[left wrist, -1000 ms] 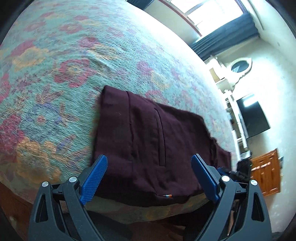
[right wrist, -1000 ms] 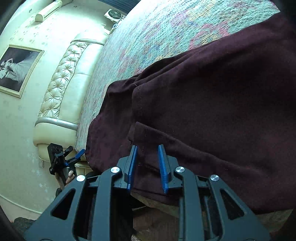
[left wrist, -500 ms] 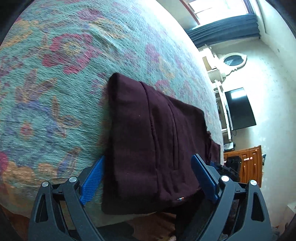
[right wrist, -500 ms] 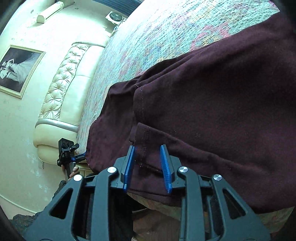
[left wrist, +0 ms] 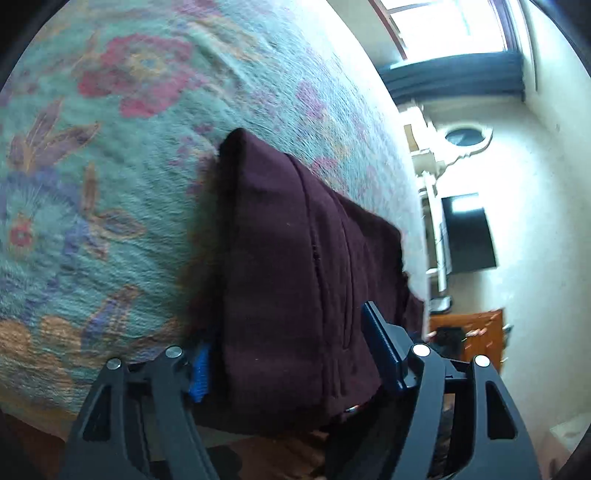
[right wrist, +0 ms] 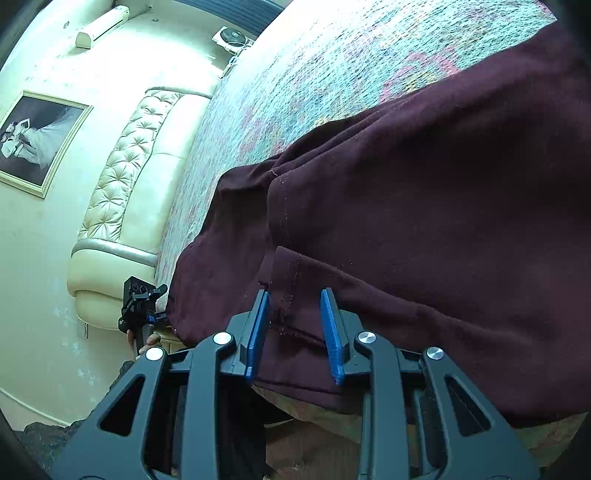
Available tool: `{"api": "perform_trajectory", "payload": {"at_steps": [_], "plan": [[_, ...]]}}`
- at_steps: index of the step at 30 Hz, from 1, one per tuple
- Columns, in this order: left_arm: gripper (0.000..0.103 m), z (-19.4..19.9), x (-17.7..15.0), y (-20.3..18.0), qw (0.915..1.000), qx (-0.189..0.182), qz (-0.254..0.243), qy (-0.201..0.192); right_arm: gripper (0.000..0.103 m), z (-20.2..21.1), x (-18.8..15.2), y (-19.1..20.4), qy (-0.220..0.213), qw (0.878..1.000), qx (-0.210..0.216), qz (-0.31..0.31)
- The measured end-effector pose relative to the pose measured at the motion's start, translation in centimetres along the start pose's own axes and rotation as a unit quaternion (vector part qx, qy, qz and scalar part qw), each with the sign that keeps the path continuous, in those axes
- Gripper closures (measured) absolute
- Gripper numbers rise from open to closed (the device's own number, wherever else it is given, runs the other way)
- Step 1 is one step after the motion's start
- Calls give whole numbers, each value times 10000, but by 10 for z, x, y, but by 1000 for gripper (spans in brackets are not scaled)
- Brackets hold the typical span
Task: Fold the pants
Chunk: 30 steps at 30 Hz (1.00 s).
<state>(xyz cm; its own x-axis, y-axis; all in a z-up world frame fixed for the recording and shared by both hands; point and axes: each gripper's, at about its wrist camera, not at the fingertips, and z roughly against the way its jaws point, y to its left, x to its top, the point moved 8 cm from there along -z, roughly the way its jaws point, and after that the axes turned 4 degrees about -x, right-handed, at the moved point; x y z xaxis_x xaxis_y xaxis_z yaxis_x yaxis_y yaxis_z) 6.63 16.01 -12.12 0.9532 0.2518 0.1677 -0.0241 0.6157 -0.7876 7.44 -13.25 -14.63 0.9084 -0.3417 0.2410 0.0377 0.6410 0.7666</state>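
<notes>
Left wrist view had the dark maroon cotton pants (left wrist: 295, 277) lying folded near the bed's edge, filling the lower centre of the frame. Your left gripper (left wrist: 291, 354) sat spread wide, its blue pads astride the near end of the stack, one pad half hidden under the cloth's left edge. You likely placed it that way to take the whole thickness in one bite, but no pinch had been made.

In the right wrist view your right gripper (right wrist: 295, 332) was also parted, its blue fingertips (right wrist: 258, 328) straddling a stitched hem at the bottom centre. The gap showed cloth between the pads without a clear squeeze, so I judged it unclamped, poised on the hem for the next fold.

Beneath the pants lay the teal quilted bedspread with red and orange flowers (left wrist: 110, 184), slightly rumpled. Further out, at left in the right view, you had the cream tufted headboard (right wrist: 122, 177) and a framed photograph (right wrist: 33, 140). At right in the left view were a bright window (left wrist: 454, 26), a dark wall television (left wrist: 469, 232) and an orange wooden cabinet (left wrist: 480, 339).
</notes>
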Motion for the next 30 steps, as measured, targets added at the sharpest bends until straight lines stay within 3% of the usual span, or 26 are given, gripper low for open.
{"api": "perform_trajectory", "payload": {"at_steps": [1, 3, 9, 16, 23, 30], "plan": [[59, -3, -3, -3, 9992, 295, -267, 89, 74, 0, 0, 0, -6, 10000, -8, 2], [71, -5, -6, -10, 9989, 307, -301, 181, 74, 0, -1, 0, -10, 10000, -14, 6], [77, 7, -1, -55, 9979, 335, -549, -72, 74, 0, -1, 2, -16, 10000, -60, 17], [77, -5, -9, -166, 9878, 96, -1550, -75, 67, 3, 2, 16, -41, 10000, -42, 55], [78, -90, -36, -258, 9698, 20, -2412, 360, 66, 17, 10, 22, -181, 9998, -42, 22], [78, -182, -54, -277, 9614, 409, -2625, 716, 66, 37, 23, 14, -479, 9987, 96, -175]]}}
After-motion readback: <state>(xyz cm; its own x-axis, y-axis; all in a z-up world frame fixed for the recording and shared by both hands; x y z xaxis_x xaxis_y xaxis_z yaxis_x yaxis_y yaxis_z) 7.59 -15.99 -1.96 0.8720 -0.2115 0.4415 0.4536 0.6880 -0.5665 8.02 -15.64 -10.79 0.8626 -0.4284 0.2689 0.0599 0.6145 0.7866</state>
